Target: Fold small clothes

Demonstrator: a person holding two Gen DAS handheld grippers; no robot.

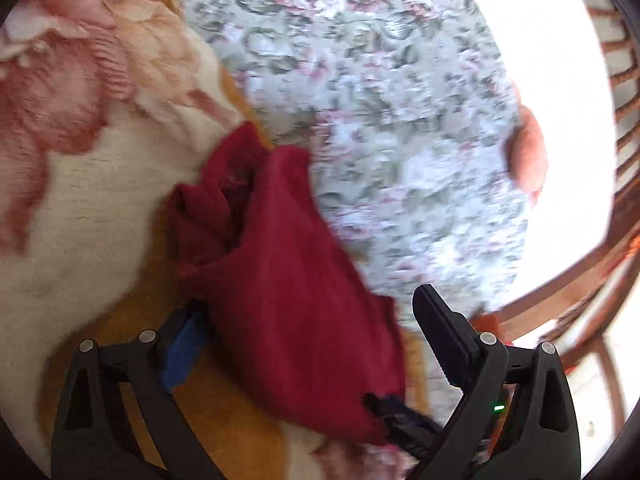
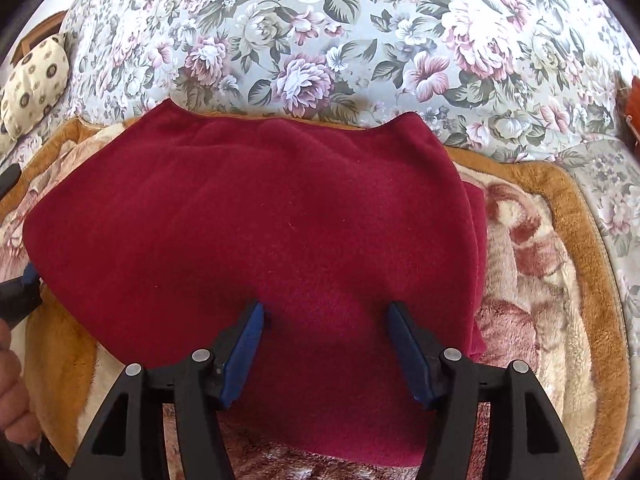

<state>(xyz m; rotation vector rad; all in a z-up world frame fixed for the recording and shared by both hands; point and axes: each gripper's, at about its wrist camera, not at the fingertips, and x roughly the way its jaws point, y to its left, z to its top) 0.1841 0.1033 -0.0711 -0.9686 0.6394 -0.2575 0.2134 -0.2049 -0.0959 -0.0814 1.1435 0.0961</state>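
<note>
A dark red fleece garment (image 2: 256,220) lies spread on a plush blanket with a rose print and an orange border (image 2: 532,264). My right gripper (image 2: 326,312) is open, its blue-padded fingers (image 2: 248,348) resting on the garment's near part. In the left wrist view the same garment (image 1: 288,292) is bunched between the fingers of my left gripper (image 1: 308,312), which is open wide. The right gripper's tips (image 1: 400,416) show at the garment's near edge there. The left gripper (image 2: 18,296) shows at the garment's left edge in the right wrist view.
A grey floral bedspread (image 2: 320,40) covers the bed behind the blanket. A cream patterned pillow (image 2: 34,88) lies far left. A wooden chair or rail (image 1: 592,280) stands at the right in the left wrist view. A hand (image 2: 12,392) shows at lower left.
</note>
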